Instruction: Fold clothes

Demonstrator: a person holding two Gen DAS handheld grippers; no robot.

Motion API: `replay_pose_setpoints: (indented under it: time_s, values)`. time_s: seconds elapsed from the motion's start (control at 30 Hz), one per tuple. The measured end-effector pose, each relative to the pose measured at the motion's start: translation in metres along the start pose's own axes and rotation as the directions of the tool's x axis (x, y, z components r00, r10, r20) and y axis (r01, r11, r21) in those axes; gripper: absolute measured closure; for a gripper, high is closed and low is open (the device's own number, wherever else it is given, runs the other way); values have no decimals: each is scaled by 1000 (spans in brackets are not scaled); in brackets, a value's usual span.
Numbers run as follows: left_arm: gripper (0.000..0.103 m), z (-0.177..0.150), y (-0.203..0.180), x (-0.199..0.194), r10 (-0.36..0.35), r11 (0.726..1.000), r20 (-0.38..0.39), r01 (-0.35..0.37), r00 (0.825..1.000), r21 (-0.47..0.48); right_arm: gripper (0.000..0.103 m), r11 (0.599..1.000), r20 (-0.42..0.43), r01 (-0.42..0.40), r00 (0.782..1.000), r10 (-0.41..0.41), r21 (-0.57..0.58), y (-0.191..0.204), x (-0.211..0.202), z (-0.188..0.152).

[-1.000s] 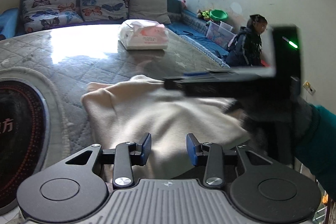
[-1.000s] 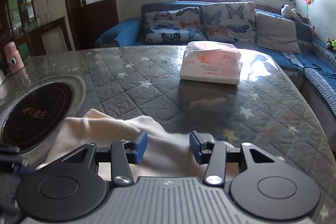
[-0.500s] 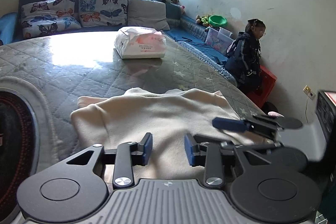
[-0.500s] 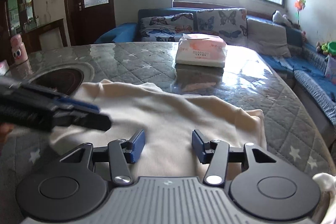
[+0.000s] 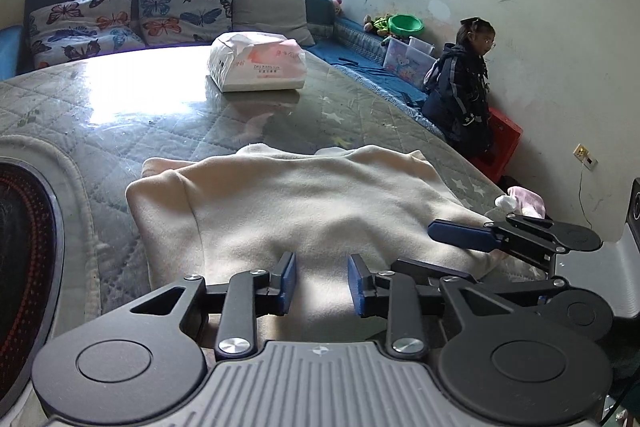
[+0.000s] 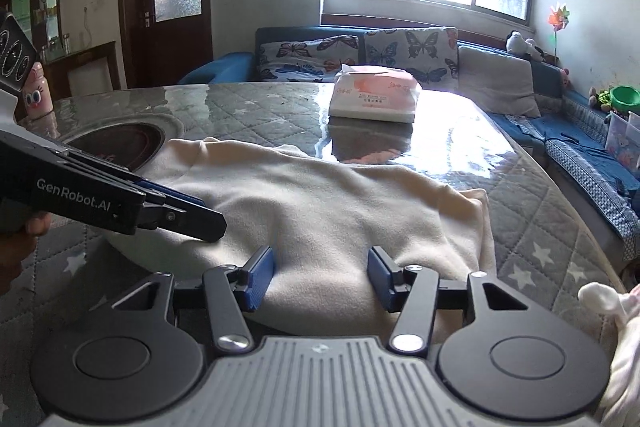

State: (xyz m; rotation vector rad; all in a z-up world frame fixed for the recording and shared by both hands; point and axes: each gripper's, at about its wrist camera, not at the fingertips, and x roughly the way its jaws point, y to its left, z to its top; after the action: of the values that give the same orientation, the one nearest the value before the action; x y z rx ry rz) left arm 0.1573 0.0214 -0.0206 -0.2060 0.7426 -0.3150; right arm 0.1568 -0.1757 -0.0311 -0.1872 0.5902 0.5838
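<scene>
Left wrist view first, from its left edge: a dark round inset (image 5: pixel 20 247) sits in the quilted table cover (image 5: pixel 120 115), ringed by a pale padded border. Beyond it a sofa with butterfly cushions (image 5: pixel 132 11) runs along the far side under the window. At the middle of the table stands a white and pink pack of tissues (image 5: pixel 258 63). Nearer lies the cream garment (image 5: pixel 304 203), spread across the table's near part with a folded edge along its left side. The left gripper (image 5: pixel 322 283) hangs low over the near hem; its blue pads stand apart and are opening a little, the cloth lying under the gap with no pad pressing on it. To the right, the right gripper (image 5: pixel 464 251) comes in sideways over the garment's right edge. Past the table's corner a person in a dark jacket (image 5: pixel 460 99) stands by the wall next to a red box (image 5: pixel 500 143).

Right wrist view, again from the left: a hand (image 6: pixel 20 239) holds the left gripper (image 6: pixel 200 215), which reaches in over the garment's (image 6: pixel 320 203) left part. The right gripper (image 6: pixel 322 275) sits at the near hem, jaws wide apart and opening, cloth beneath them but not pinched. At the far right a small bundle of white and pink fabric (image 6: pixel 616 327) hangs off the table edge.
</scene>
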Motion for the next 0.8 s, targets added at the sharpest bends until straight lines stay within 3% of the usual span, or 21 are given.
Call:
replay_pose_setpoints:
  time_s: [0.3, 0.73, 0.8]
  values:
    - [53, -4, -5, -19, 43, 999, -5, -43, 999, -17, 22, 998, 16, 38, 999, -39, 44, 3, -12, 3]
    - [42, -22, -11, -43, 88, 996, -2, -88, 996, -29, 4, 995, 45, 61, 997, -65, 74, 19, -30, -5]
    - [36, -25, -12, -47, 92, 995, 1, -92, 996, -33, 0, 994, 45, 74, 996, -78, 80, 20, -33, -7]
